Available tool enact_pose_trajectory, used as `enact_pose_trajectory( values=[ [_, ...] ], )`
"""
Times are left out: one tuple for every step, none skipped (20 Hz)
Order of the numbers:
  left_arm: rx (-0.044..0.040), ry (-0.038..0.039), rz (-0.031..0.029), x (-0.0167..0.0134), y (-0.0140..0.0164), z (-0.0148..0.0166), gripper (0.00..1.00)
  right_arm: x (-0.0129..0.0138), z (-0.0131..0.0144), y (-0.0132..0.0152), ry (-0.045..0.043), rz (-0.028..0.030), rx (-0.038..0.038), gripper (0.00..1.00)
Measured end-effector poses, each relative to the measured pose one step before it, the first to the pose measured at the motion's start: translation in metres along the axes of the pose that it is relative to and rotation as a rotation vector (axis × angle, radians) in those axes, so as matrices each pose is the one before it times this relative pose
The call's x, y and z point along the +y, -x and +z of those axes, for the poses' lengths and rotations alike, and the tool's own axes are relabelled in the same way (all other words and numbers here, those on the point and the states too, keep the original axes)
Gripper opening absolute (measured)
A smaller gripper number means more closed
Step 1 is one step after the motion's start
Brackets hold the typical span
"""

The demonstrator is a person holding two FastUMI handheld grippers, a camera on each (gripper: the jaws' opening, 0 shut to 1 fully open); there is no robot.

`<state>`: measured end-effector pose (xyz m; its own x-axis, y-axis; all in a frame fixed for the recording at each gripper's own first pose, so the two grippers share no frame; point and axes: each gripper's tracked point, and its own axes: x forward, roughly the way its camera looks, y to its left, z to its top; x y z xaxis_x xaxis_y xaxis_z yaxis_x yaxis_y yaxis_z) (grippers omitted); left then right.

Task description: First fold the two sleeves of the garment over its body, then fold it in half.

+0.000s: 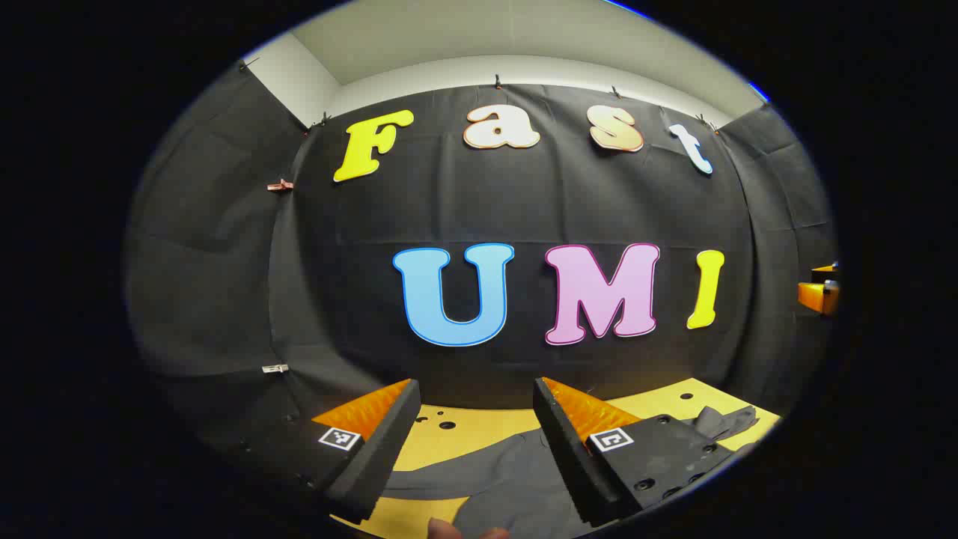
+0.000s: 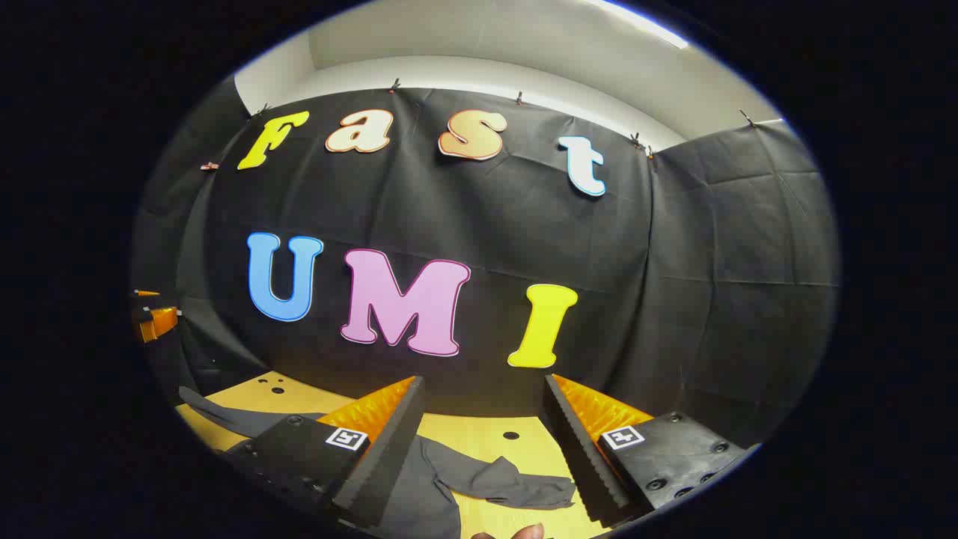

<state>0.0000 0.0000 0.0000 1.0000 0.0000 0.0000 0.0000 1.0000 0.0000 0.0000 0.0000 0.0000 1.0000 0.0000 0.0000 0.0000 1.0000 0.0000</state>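
Observation:
A dark grey garment (image 1: 498, 479) lies spread on the yellow table (image 1: 479, 430) below my left gripper (image 1: 475, 389), which is held open above it with nothing between its fingers. One sleeve (image 1: 722, 421) trails off toward the right of the left gripper view. In the right gripper view the same garment (image 2: 441, 486) lies under my right gripper (image 2: 485, 385), also open and held above the cloth, with a sleeve (image 2: 516, 486) stretched between the fingers and another sleeve (image 2: 224, 415) reaching left. The other gripper shows as an orange shape at the far right (image 1: 819, 293) and at the far left (image 2: 153, 318).
The table (image 2: 479, 438) has several small round holes (image 2: 510, 435) and ends at the black cloth wall (image 2: 673, 299) just behind. A fingertip (image 1: 445, 528) of a hand shows at the bottom edge.

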Motion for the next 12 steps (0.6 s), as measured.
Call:
enact_pose_trajectory(
  values=[
    [-0.00148, -0.00067, -0.00349, -0.00017, 0.00106, 0.00066, 0.95, 0.00161, 0.00089, 0.00068, -0.00754, 0.00589, 0.00058, 0.97],
    [-0.00360, -0.00428, -0.00210, -0.00017, 0.00065, 0.00178, 0.95, 0.00121, -0.00083, 0.00247, -0.00904, 0.00506, 0.00025, 0.97],
    [-0.00282, -0.00457, -0.00373, -0.00073, 0.00029, -0.00076, 0.95, 0.00067, 0.00080, 0.00067, -0.00475, 0.00235, 0.00062, 0.97],
    [-0.00214, -0.00147, -0.00451, -0.00109, 0.00057, 0.00087, 0.95, 0.00055, 0.00057, -0.00001, -0.00258, 0.00294, 0.00103, 1.00],
    [0.00069, 0.00058, -0.00200, -0.00087, 0.00124, -0.00028, 0.95, -0.00043, -0.00051, 0.00052, -0.00030, 0.00330, 0.00202, 1.00],
    [-0.00042, 0.00227, -0.00130, -0.00067, 0.00036, 0.00086, 0.95, 0.00022, 0.00051, 0.00011, 0.00174, 0.00282, -0.00088, 1.00],
    [-0.00173, 0.00202, -0.00283, -0.00148, 0.00109, 0.00029, 0.95, 0.00112, 0.00098, 0.00053, 0.00368, 0.00821, -0.00419, 1.00],
    [0.00008, 0.00094, -0.00124, -0.00076, 0.00078, 0.00018, 0.95, 0.00115, 0.00048, -0.00009, 0.01100, 0.00694, -0.00143, 1.00],
    [-0.00115, 0.00092, 0.00601, 0.00041, 0.00029, -0.00119, 0.95, -0.00137, 0.00080, 0.00075, 0.01393, 0.00127, -0.00567, 0.97],
    [-0.00021, 0.00272, 0.00376, 0.00098, -0.00019, 0.00114, 0.96, -0.00038, 0.00112, 0.00013, 0.01276, -0.00203, -0.00509, 1.00],
    [0.00229, 0.00289, -0.00381, -0.00107, -0.00025, 0.00037, 0.95, -0.00057, 0.00026, -0.00025, 0.00383, -0.00412, -0.00633, 0.97],
    [0.00139, -0.00083, -0.00312, -0.00125, 0.00020, -0.00081, 0.95, 0.00046, 0.00126, 0.00044, -0.00648, -0.00020, -0.00281, 0.97]
  ],
)
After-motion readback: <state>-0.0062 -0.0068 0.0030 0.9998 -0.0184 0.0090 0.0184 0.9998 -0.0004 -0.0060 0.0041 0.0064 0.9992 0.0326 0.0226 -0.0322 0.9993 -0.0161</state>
